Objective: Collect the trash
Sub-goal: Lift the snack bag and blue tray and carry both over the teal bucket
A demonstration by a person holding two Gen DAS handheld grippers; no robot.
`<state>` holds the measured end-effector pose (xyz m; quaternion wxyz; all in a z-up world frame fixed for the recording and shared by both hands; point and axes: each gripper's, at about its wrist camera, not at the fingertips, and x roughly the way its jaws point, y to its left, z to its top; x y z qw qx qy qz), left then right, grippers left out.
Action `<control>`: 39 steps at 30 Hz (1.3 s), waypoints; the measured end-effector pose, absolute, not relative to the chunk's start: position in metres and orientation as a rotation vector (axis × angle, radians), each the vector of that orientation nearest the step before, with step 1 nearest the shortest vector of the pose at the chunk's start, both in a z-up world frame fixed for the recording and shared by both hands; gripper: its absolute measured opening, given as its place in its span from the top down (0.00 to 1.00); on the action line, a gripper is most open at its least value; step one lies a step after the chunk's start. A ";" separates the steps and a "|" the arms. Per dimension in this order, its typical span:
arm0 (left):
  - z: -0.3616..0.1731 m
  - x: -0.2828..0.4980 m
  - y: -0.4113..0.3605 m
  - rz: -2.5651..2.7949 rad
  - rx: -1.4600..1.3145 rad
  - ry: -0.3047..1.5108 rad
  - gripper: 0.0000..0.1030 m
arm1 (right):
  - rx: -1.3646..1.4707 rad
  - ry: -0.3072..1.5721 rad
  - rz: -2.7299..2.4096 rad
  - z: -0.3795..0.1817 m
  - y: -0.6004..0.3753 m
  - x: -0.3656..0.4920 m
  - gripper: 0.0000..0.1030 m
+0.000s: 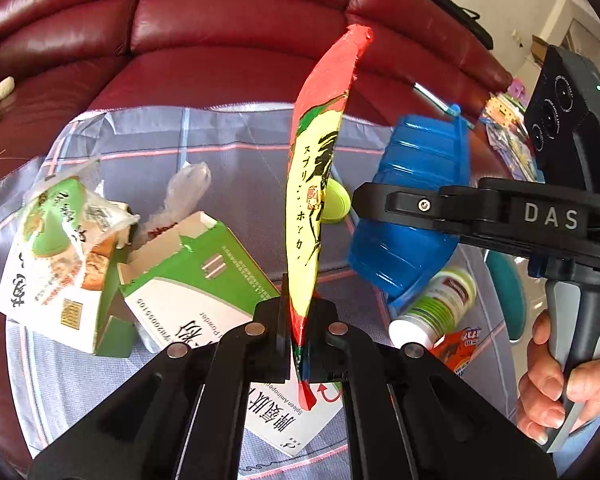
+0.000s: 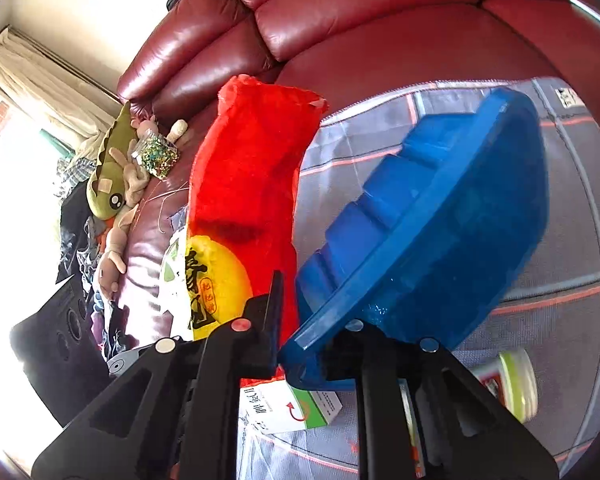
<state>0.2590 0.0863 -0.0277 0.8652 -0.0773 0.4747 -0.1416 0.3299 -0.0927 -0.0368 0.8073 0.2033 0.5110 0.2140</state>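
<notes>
Dark red leather sofa cushions (image 1: 228,20) fill the background, and over the seat lies a grey checked cloth (image 1: 236,168) with pink and pale blue lines that carries the trash.

Near the cloth's left edge sits a torn white-and-green carton (image 1: 56,264) with crumpled clear plastic (image 1: 188,184) behind it. Just beside it, toward the cloth's front edge, lies an opened green-and-white box (image 1: 204,280) with printed lettering. Near the right edge a white bottle with a green label (image 1: 436,308) lies on its side, with a small orange packet (image 1: 460,344) next to it. A small yellow-green round thing (image 1: 338,200) shows on the cloth behind the wrapper.

The left tongs (image 1: 300,320) are clamped on the lower end of a red and yellow snack wrapper (image 1: 312,200), which stands upright, edge-on, above the cloth. The right tongs (image 2: 284,344) have their jaws closed on the rim of a blue plastic tray (image 2: 440,240), held tilted above the right part of the cloth, just beside the wrapper. In the left wrist view a hand (image 1: 560,392) grips the handle of the right tool.

At the far left end of the sofa lie a green plush toy (image 2: 112,176) and a bag of glittery bits (image 2: 156,156).
</notes>
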 end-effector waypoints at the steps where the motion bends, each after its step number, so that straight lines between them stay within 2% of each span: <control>1: -0.023 0.256 0.090 -0.292 -0.170 0.986 0.97 | 0.422 1.082 0.469 -0.031 -0.089 0.330 0.90; 11: -0.001 0.230 0.101 -0.272 -0.187 0.944 0.97 | 0.362 1.023 0.527 0.019 -0.084 0.301 0.90; 25: 0.021 0.201 0.061 -0.345 -0.161 0.909 0.97 | 0.373 0.985 0.411 0.048 -0.162 0.253 0.90; 39: 0.023 0.184 -0.031 -0.546 -0.098 0.962 0.97 | 0.468 0.995 0.258 0.018 -0.272 0.199 0.90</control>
